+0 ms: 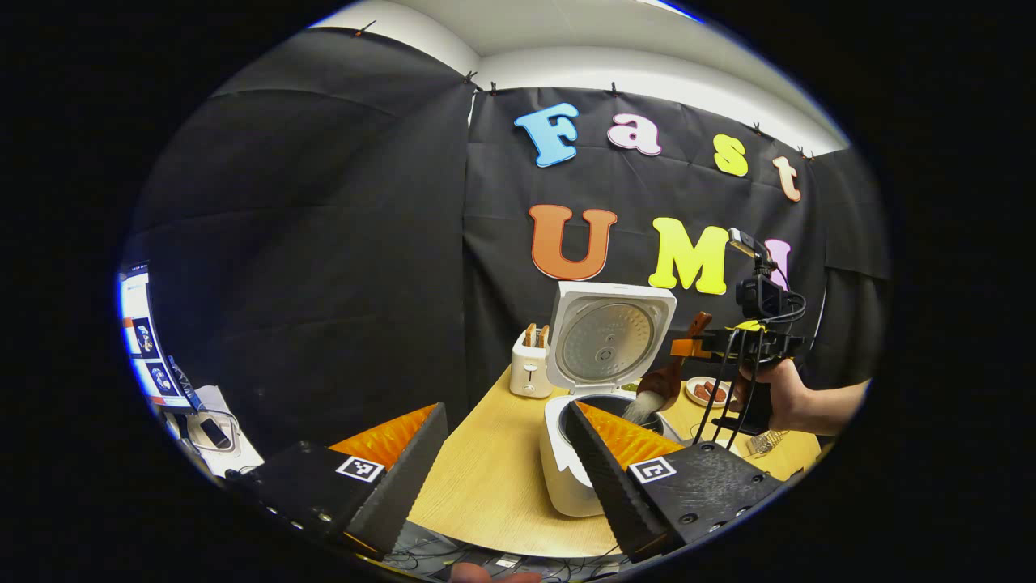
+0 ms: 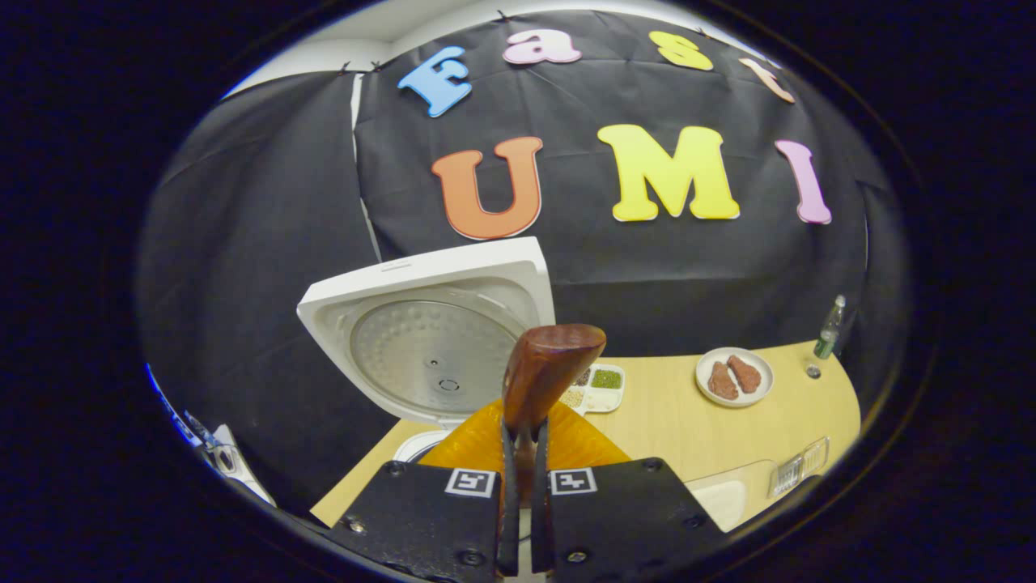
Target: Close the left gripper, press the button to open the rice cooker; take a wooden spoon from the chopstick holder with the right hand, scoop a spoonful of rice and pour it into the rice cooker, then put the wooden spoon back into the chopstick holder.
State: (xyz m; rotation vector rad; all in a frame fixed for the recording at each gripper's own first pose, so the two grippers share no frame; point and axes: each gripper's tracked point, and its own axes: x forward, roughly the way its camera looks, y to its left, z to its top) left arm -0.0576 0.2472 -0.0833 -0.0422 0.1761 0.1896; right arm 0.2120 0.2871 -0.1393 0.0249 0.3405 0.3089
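Note:
The white rice cooker (image 1: 560, 478) stands on the table with its lid (image 1: 609, 336) raised. My left gripper (image 1: 506, 413) is open just in front of it, holding nothing. A hand holds my right gripper (image 1: 686, 348) above the pot's right side, shut on the wooden spoon (image 1: 665, 382). The spoon tilts down over the pot and pale rice (image 1: 643, 407) slides off it. In the right gripper view, the right gripper (image 2: 522, 441) clamps the spoon (image 2: 544, 364), with the cooker's open lid (image 2: 429, 340) to its left.
A toaster (image 1: 530, 368) stands left of the cooker. There is a plate of meat (image 2: 734, 376), a divided tray of grains (image 2: 597, 389), a bottle (image 2: 825, 336), a wire holder (image 2: 797, 470) and a pale container (image 2: 720, 495) on the wooden table (image 2: 672, 421).

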